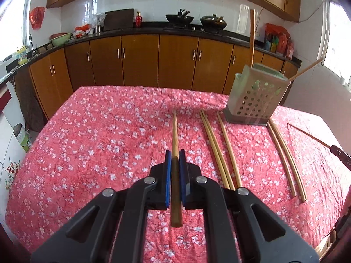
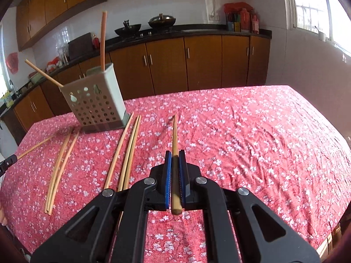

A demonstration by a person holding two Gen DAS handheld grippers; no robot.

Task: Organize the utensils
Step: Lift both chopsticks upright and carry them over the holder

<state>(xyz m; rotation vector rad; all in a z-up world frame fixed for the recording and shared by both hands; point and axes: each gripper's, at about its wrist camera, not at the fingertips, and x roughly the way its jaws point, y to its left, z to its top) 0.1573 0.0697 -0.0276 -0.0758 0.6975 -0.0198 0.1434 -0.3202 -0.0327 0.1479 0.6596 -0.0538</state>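
Left gripper [image 1: 174, 156] pinches one bamboo chopstick [image 1: 174, 131] between its blue pads, tip pointing toward the table's far edge. Loose chopsticks [image 1: 216, 151] lie in a row on the red floral tablecloth [image 1: 87, 142], some just beside the perforated chopstick holder [image 1: 256, 98] near the far edge; two sticks stand in it. Right gripper [image 2: 174, 156] is pressed onto a second chopstick [image 2: 174, 131], held above the cloth, clear of the row.

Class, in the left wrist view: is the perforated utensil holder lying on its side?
No: the utensil holder stands upright on the tablecloth, two chopsticks poking out.
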